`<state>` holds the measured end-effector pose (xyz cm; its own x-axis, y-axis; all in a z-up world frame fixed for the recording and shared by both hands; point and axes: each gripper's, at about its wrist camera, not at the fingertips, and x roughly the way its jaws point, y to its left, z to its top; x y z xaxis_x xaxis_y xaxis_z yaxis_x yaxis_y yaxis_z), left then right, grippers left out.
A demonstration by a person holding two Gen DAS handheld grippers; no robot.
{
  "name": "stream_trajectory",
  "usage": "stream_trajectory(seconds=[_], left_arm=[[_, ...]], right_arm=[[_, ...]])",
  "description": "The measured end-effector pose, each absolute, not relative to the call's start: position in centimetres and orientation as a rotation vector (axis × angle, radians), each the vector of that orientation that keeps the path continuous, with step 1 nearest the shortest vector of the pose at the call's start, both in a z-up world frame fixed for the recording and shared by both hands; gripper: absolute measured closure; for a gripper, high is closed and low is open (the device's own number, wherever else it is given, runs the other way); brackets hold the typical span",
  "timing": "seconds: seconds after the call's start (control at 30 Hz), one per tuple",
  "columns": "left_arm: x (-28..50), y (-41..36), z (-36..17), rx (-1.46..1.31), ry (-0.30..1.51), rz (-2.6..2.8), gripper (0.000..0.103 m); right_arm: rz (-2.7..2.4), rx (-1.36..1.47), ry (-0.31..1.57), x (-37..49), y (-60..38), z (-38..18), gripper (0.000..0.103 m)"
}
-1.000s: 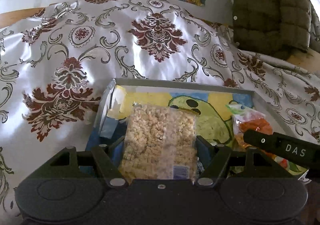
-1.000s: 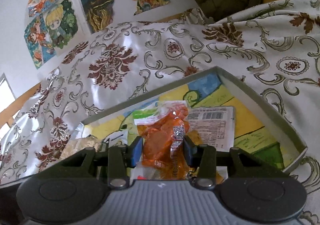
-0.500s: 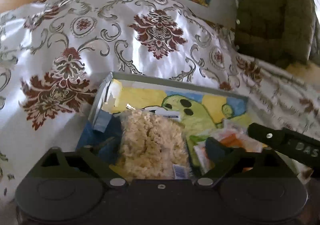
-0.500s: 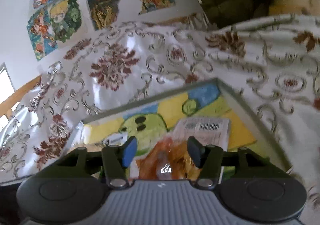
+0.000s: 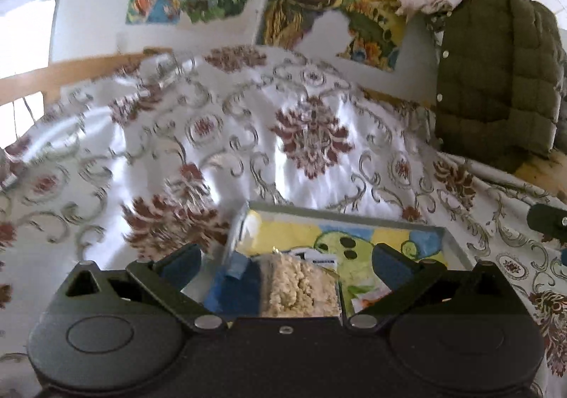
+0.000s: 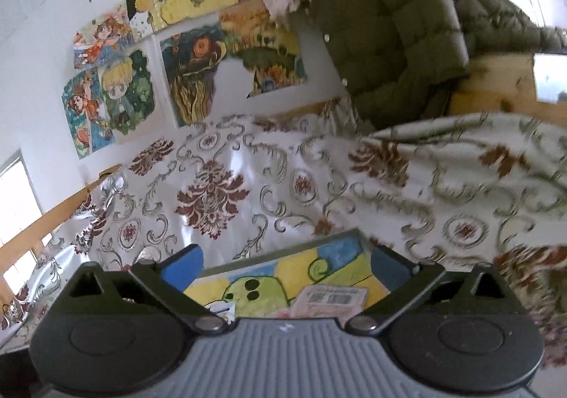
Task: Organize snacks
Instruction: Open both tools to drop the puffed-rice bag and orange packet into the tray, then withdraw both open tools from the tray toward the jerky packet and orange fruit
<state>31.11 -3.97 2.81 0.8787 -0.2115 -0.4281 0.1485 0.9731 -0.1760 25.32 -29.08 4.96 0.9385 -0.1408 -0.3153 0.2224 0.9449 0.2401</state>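
Observation:
A shallow grey tray with a cartoon picture on its floor sits on the patterned cloth. Inside it lies a clear bag of puffed rice, with an orange snack packet beside it. My left gripper hangs above them, its jaws opening wide, and its pads touch nothing. The tip of the right gripper's finger shows at the right edge. In the right wrist view, my right gripper is also opening above the tray. A barcoded packet lies below it, untouched.
The floral satin cloth spreads around the tray. An olive quilted jacket hangs at the back right, with cartoon posters on the white wall behind. A wooden rail runs along the far left.
Both grippers have opened and let go of their packets, the puffed rice on the left and the orange snack on the right. Both have risen and drawn back from the tray.

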Motion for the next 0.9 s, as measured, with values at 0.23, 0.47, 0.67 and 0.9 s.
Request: stream_trajectory(seconds=[0.23,0.47,0.67,0.9], left_arm=[[25.3,-4.2,4.7,-0.104,0.387,-0.143,0.001],[20.3,-4.4,6.2,-0.039,0.350,-0.117,0.001],[16.4,-3.9,5.8,0.007,0.362,-0.090,0.001],[12.9,-2.5,4.5,0.026,0.424,-0.096,0.001]], right_arm=[[-0.192,0.175,0.308,20.9,-29.1,6.1,0.000],[-0.165,0.146,0.285,16.1,-28.8,6.0,0.000],[-0.120,0.059,0.293,13.1,-27.1,5.4,0.000],[-0.097,0.009,0.338,10.5,-25.6,4.8,0.000]])
